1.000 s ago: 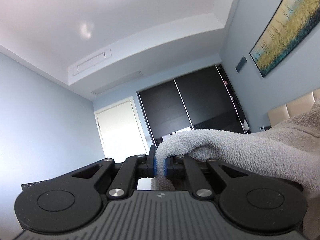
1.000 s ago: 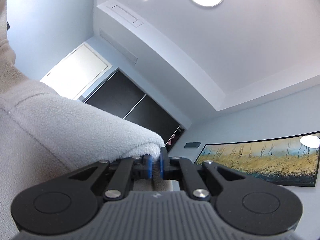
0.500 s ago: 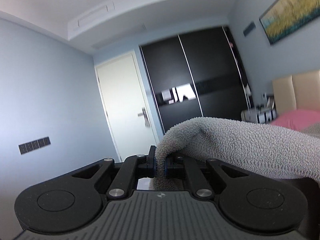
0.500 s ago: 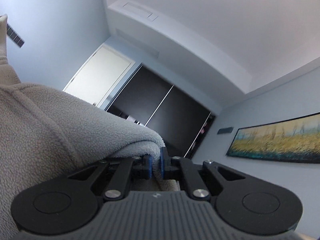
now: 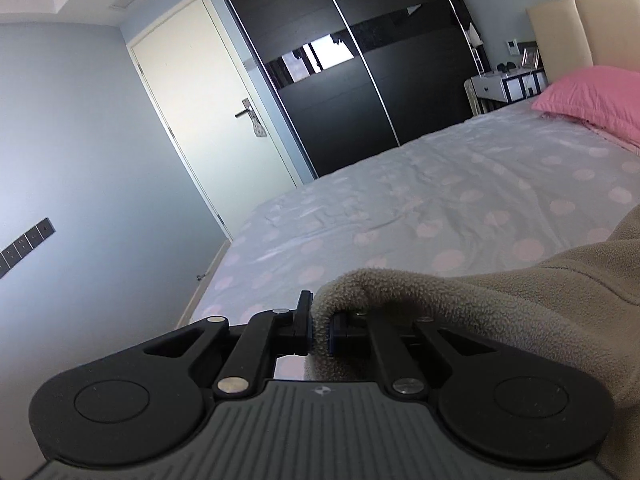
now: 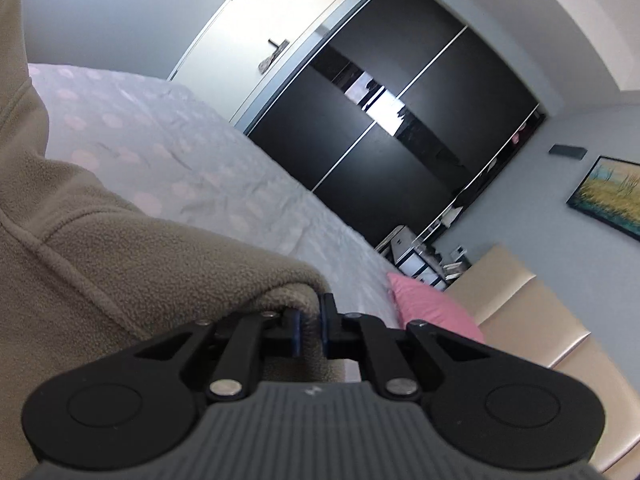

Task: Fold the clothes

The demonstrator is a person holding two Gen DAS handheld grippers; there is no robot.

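Over the near edge of the bed (image 5: pixel 440 200), both grippers hold one beige fleece garment (image 5: pixel 520 304) between them. The left gripper (image 5: pixel 320 330) has its fingers (image 5: pixel 303 320) pinching a rolled edge of the fleece, which arches up over the right finger and spreads away to the right side of that view. The right gripper (image 6: pixel 310 330) likewise has its fingers (image 6: pixel 329 326) pressed onto a fold of the same garment (image 6: pixel 120 256), which fills the left side of its view and shows a stitched seam running across the cloth. Whether the garment's lower part touches the bed cannot be told, since it hangs out of sight below the grippers.

The bed carries a pale sheet with faint pink dots, wrinkled across its middle. A pink pillow (image 5: pixel 596 100) lies at the far right end, against a cream padded headboard (image 5: pixel 576 32). Beyond the bed stands a dark wardrobe (image 5: pixel 360 64) with sliding doors, and left of it a white door (image 5: pixel 200 100) with a metal handle. A framed painting (image 6: pixel 608 196) hangs on the wall in the right wrist view.
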